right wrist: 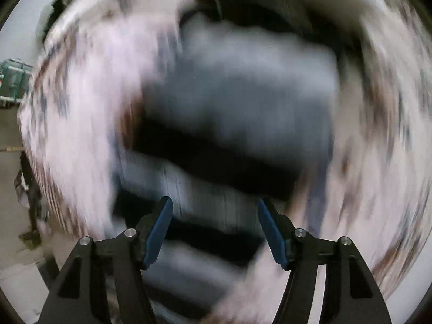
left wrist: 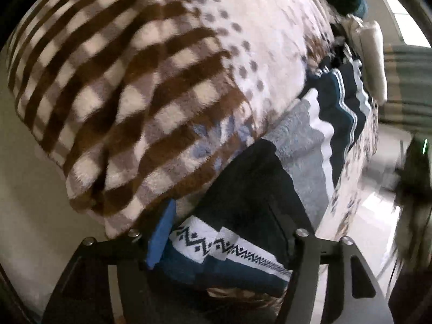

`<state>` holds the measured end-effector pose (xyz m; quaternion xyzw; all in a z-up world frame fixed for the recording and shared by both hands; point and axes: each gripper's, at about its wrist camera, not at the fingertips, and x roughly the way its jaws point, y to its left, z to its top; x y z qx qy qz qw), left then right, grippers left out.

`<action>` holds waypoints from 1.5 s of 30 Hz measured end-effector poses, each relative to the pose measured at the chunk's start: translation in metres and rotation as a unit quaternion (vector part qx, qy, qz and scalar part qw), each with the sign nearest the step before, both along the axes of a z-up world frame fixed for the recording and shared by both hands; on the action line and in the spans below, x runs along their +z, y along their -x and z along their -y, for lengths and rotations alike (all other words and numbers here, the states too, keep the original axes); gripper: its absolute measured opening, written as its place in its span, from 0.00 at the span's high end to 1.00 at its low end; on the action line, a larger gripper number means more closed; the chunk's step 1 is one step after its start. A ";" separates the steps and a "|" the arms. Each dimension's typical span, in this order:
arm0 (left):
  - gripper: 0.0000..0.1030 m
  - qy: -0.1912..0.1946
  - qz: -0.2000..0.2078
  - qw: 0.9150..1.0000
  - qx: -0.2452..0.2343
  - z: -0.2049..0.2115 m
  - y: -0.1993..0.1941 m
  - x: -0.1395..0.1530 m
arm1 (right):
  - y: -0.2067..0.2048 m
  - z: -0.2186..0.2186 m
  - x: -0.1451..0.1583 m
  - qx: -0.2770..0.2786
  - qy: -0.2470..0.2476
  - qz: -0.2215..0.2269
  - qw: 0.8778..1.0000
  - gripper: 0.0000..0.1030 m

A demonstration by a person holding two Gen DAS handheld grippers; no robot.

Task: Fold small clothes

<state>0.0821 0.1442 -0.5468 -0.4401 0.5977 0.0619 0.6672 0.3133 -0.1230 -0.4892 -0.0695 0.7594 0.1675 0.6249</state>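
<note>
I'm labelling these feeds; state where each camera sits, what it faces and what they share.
Left wrist: sits behind the left claw, facing the dark banded knit garment on a brown-checked fleece blanket; both fingers show.
Right wrist: sits behind the right claw, open, facing blurred cloth.
Shared: apparently the same garment and blanket.

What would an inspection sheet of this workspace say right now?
Surface: fleece blanket, brown check and dots.
Job's things: navy, grey and white garment with zigzag trim, bunched.
Clutter: white folded item beyond the garment.
Grippers: left hand-held gripper has the garment between its fingers, the right one hidden; right hand-held gripper open, holding nothing; its view is motion-blurred.
Cables: nothing seen.
Surroundings: pale floor.
</note>
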 end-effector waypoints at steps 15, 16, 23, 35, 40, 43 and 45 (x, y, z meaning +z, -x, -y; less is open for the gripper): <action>0.91 -0.058 -0.028 0.997 -0.040 0.017 0.010 0.006 | 0.236 0.105 -0.095 -0.168 -0.095 -0.140 0.971 0.95; 0.90 -0.064 -0.032 0.996 -0.045 0.018 0.009 0.010 | 0.235 0.103 -0.094 -0.160 -0.097 -0.136 0.973 0.95; 0.34 -0.097 0.033 0.992 -0.071 0.020 -0.023 0.104 | 0.188 0.114 -0.030 -0.148 -0.147 -0.076 0.975 0.40; 0.33 -0.046 0.206 0.970 -0.123 0.021 -0.321 0.119 | -0.029 0.172 0.031 -0.266 -0.177 0.085 0.944 0.36; 0.33 -0.018 0.197 0.965 -0.171 0.033 -0.436 0.070 | -0.123 0.177 0.017 -0.324 -0.200 0.103 0.919 0.36; 0.42 -0.010 0.186 0.961 -0.205 0.042 -0.479 0.042 | -0.169 0.174 0.005 -0.364 -0.233 0.104 0.896 0.36; 0.98 -0.005 0.195 0.954 -0.227 0.047 -0.496 0.030 | -0.190 0.163 -0.011 -0.382 -0.247 0.095 0.886 0.36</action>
